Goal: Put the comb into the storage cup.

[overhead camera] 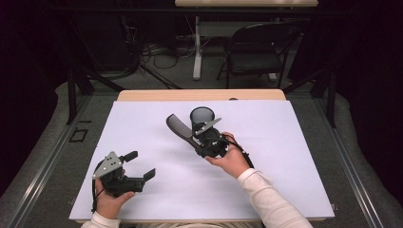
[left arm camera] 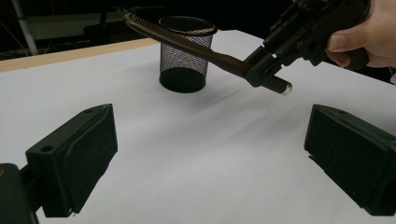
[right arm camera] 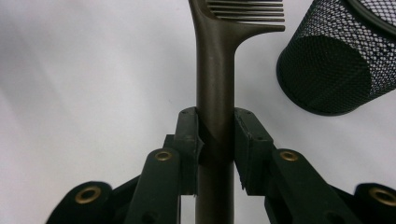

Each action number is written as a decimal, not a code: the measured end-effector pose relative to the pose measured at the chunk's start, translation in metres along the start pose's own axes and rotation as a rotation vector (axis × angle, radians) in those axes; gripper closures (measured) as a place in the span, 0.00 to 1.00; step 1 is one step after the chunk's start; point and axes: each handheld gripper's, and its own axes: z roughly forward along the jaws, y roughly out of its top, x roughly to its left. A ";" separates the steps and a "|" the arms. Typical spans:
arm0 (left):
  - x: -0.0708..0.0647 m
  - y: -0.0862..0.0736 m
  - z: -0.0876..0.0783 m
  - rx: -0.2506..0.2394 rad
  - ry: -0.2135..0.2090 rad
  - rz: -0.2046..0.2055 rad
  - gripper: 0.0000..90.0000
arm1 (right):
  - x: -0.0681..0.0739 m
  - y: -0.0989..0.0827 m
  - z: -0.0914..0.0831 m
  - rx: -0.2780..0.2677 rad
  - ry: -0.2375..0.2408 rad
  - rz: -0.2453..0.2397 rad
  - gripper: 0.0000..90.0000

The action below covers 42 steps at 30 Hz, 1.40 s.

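- The right tool (overhead camera: 197, 142) is clamping the dark comb (overhead camera: 178, 128) by its handle, lifting it off the desk (overhead camera: 285, 156) just beside the mesh cup (overhead camera: 201, 117).
- The left tool (overhead camera: 141, 165) is sitting with jaws wide, empty.

One dark brown plastic comb (overhead camera: 178, 128), one black wire-mesh cup (overhead camera: 201, 117), two black handheld grippers, one white table sheet (overhead camera: 285, 156).

Wooden table (overhead camera: 142, 95); white sheet (overhead camera: 285, 156) covers it; mesh cup (overhead camera: 202, 117) on sheet.
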 end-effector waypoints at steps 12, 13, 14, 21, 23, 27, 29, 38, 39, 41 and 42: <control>0.003 0.000 0.000 -0.001 0.007 -0.030 0.03 | 0.008 -0.004 -0.012 -0.076 -0.024 -0.021 0.81; 0.003 0.000 0.000 -0.002 0.007 -0.031 0.03 | 0.009 -0.004 -0.013 -0.082 -0.026 -0.019 0.81; 0.002 0.000 0.000 -0.002 0.008 -0.032 0.03 | 0.010 -0.004 -0.015 -0.089 -0.032 -0.025 0.81; 0.003 0.003 0.001 -0.004 0.015 -0.029 0.03 | 0.015 -0.008 -0.020 -0.140 -0.043 -0.039 0.81; 0.004 0.005 0.001 -0.002 0.015 -0.029 0.03 | 0.016 -0.009 -0.021 -0.152 -0.046 -0.042 0.81; 0.004 0.010 0.003 -0.011 0.017 -0.038 0.03 | 0.017 -0.013 -0.023 -0.175 -0.055 -0.044 0.81; 0.005 0.014 0.004 -0.005 0.018 -0.049 0.03 | 0.016 -0.015 -0.024 -0.181 -0.053 -0.040 0.81; 0.010 0.033 0.011 -0.001 0.049 -0.078 0.09 | 0.017 -0.018 -0.024 -0.219 -0.066 -0.038 0.81; 0.010 0.036 0.011 -0.009 0.051 -0.083 0.09 | 0.018 -0.018 -0.024 -0.223 -0.068 -0.040 0.81; 0.011 0.041 0.011 -0.014 0.055 -0.082 0.09 | 0.020 -0.018 -0.024 -0.234 -0.072 -0.041 0.81; 0.012 0.044 0.011 -0.018 0.055 -0.078 0.09 | 0.020 -0.018 -0.025 -0.238 -0.073 -0.043 0.81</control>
